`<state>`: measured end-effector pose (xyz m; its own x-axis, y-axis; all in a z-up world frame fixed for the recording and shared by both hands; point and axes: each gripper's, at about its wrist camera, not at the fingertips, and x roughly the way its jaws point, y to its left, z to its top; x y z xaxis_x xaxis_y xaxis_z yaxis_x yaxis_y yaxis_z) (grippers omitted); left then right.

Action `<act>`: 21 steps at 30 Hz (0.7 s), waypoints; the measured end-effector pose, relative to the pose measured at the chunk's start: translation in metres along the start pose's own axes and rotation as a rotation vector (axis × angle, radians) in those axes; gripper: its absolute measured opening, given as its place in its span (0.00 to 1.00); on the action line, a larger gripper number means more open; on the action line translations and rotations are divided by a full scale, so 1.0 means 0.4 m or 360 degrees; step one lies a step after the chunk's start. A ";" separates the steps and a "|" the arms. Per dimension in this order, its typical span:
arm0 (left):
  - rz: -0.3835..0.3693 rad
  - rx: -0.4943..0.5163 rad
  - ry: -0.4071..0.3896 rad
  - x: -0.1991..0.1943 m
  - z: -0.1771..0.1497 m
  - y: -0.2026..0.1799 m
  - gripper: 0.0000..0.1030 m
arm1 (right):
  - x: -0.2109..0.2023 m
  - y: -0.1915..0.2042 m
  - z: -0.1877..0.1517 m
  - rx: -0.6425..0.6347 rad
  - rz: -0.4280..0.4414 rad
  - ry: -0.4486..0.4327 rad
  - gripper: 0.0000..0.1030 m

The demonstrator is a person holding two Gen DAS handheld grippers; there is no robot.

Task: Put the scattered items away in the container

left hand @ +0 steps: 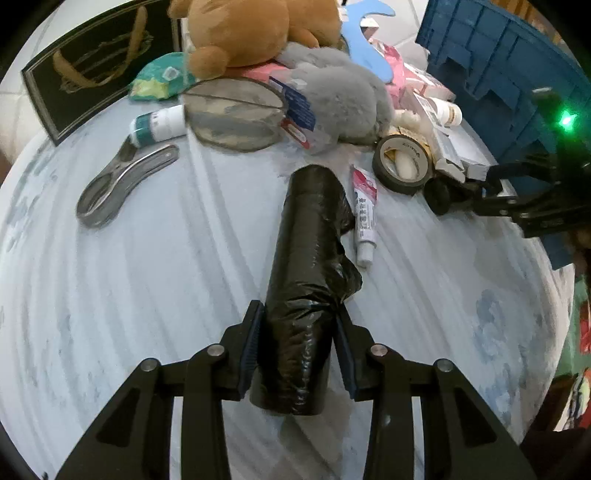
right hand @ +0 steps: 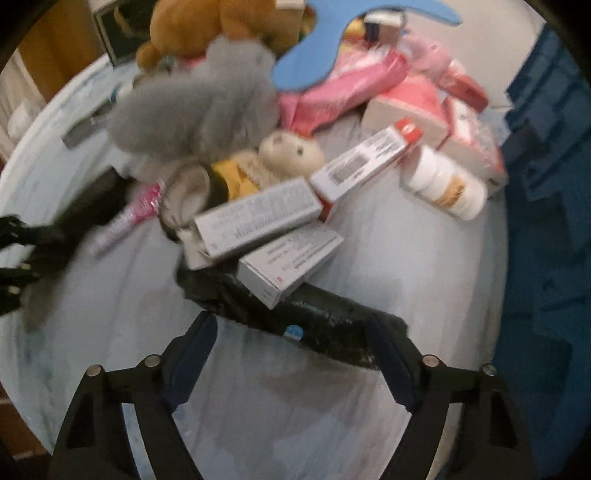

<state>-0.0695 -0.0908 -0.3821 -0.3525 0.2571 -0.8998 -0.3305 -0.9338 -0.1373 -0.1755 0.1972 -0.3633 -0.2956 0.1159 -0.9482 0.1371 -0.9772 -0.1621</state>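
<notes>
1. The left gripper (left hand: 299, 343) is clamped on the near end of a roll of black bin bags (left hand: 308, 266); both pads press its sides, and the roll points away toward the pile. Whether it is lifted or lies on the table (left hand: 147, 266) is hard to say.

2. The right gripper (right hand: 291, 354) stands wide apart with nothing between its fingers. It hovers just before a second dark, crinkled roll (right hand: 325, 314) lying crosswise under a grey carton (right hand: 291, 258). This view is blurred, so I only guess that the roll is the same kind of bag roll.

3. The blue crate (left hand: 498, 66), the container, sits at the table's far right edge. Its inside is not visible in either view, so what it already holds cannot be judged.

4. Judging by the table, most of the work is left. Outside the crate lie:
   - a brown plush toy (left hand: 243, 33) and a grey plush toy (left hand: 343, 99)
   - a tape roll (left hand: 402, 162), a small toothpaste tube (left hand: 364, 214), a metal clip (left hand: 122, 184)
   - a white pill bottle (right hand: 447, 184), several cartons and pink packets (right hand: 351, 85)

5. The step in hand looks like carrying the held roll to the crate.
</notes>
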 end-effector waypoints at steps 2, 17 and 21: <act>-0.0007 -0.0018 -0.0012 -0.018 -0.011 0.008 0.35 | 0.006 0.008 0.005 -0.0064 -0.0031 -0.0015 0.80; -0.0008 -0.0032 -0.0004 -0.025 -0.023 -0.005 0.35 | 0.046 0.042 0.005 -0.0253 -0.0046 -0.0064 0.90; -0.0002 -0.0041 -0.0008 -0.032 -0.031 -0.007 0.35 | 0.052 0.008 -0.001 -0.0115 0.0108 -0.0022 0.81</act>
<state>-0.0530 -0.0946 -0.3755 -0.3564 0.2591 -0.8977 -0.3085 -0.9395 -0.1487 -0.1808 0.1965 -0.3839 -0.2962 0.0469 -0.9540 0.2248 -0.9673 -0.1173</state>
